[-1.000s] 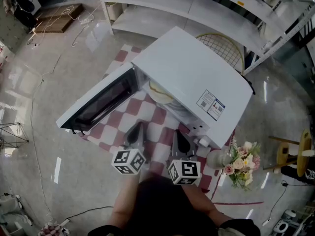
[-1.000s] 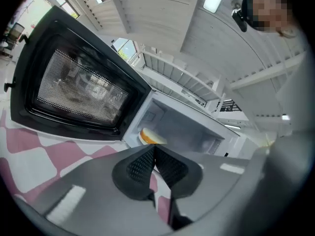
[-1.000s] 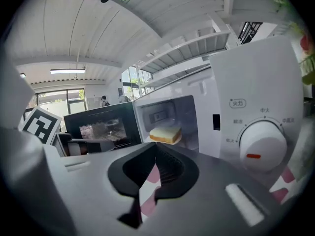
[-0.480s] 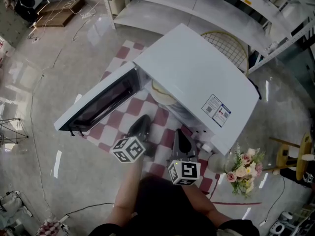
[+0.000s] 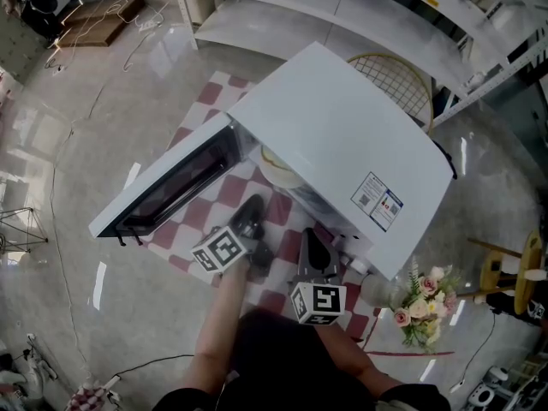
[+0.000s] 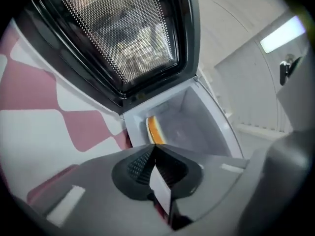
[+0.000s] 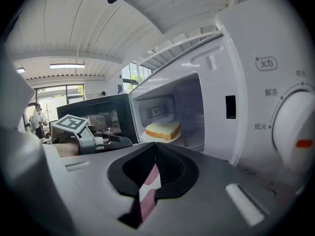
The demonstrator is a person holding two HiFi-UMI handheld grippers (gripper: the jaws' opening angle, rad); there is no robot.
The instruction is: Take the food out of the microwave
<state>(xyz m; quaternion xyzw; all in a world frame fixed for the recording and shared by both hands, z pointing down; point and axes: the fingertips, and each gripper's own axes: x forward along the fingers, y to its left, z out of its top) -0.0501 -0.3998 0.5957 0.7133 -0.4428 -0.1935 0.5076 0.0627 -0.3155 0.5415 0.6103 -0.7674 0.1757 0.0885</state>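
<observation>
Both tongs closed and empty at the open microwave [image 5: 342, 135]; bread [image 7: 163, 130] inside on its plate [image 7: 147, 137]
Head view: door [image 5: 167, 182] swung wide over the checked cloth [image 5: 210, 97]; left gripper [image 5: 250, 214] and right gripper [image 5: 312, 245] just before the opening. Left gripper view: jaws pressed together, nothing between; slice edge-on in the cavity. Right gripper view: jaws together likewise; best to open them outside, enter level, and take the plate rim, not the soft bread.

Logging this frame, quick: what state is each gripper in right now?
Left gripper: closed, empty.
Right gripper: closed, empty.
</observation>
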